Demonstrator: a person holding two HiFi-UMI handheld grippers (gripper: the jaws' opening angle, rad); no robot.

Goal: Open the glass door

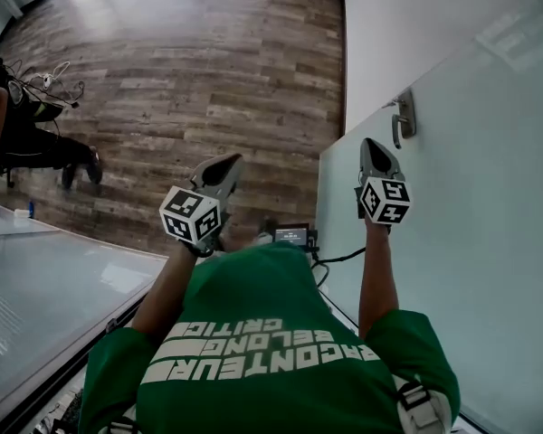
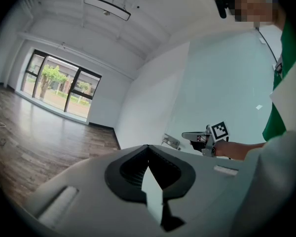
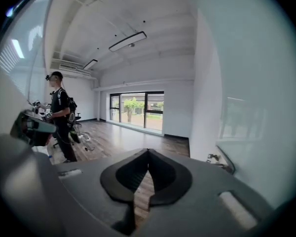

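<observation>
Second person (image 1: 27, 138) stands at the far left of the floor (image 1: 190, 61), well apart from the door. Left arm is stretched forward, with the forearm angled in toward the middle. Left claw (image 1: 226, 163) hangs over the floor, left of the door's edge, jaws pressed tip to tip with nothing between them. Right arm is stretched straight ahead along the pane. Right claw (image 1: 372, 143) points at the handle (image 1: 403, 116), just short of it and not touching; its jaws also meet and are empty. Door (image 1: 462, 206) is a frosted pane filling the right side, with the handle near its left edge. Can't tell whether it's latched.
</observation>
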